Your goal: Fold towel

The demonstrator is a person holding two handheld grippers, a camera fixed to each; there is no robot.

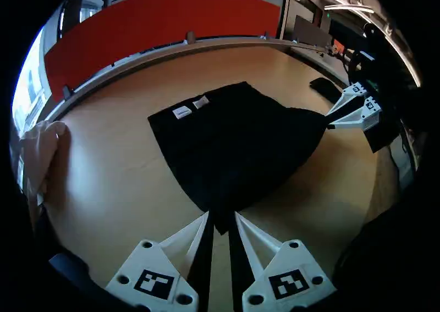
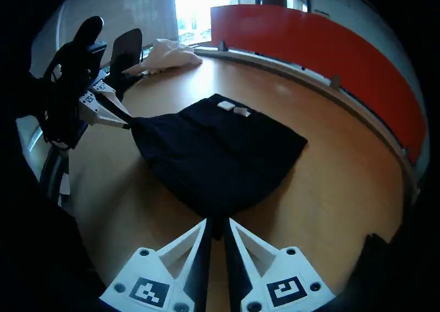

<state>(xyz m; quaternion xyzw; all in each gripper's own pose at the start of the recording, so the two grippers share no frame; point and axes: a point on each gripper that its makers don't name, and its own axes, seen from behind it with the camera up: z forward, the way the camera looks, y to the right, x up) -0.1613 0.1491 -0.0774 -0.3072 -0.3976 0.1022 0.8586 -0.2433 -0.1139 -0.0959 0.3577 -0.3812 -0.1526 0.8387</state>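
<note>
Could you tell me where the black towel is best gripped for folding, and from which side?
Its two near corners, one per gripper, approached from the side opposite the white tags. The black towel narrows to thin points there, which the left gripper and right gripper pinch; the far edge lies flat on the table.

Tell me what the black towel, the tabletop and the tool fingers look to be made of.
Black towel: soft matte cloth, probably cotton; it sags and creases between the left tool and right tool. Tabletop: wood or wood-look laminate, smooth, slightly glossy; even tan tone, window glare. Tool fingers: hard white plastic, matte, maybe printed; sharp moulded edges.
</note>
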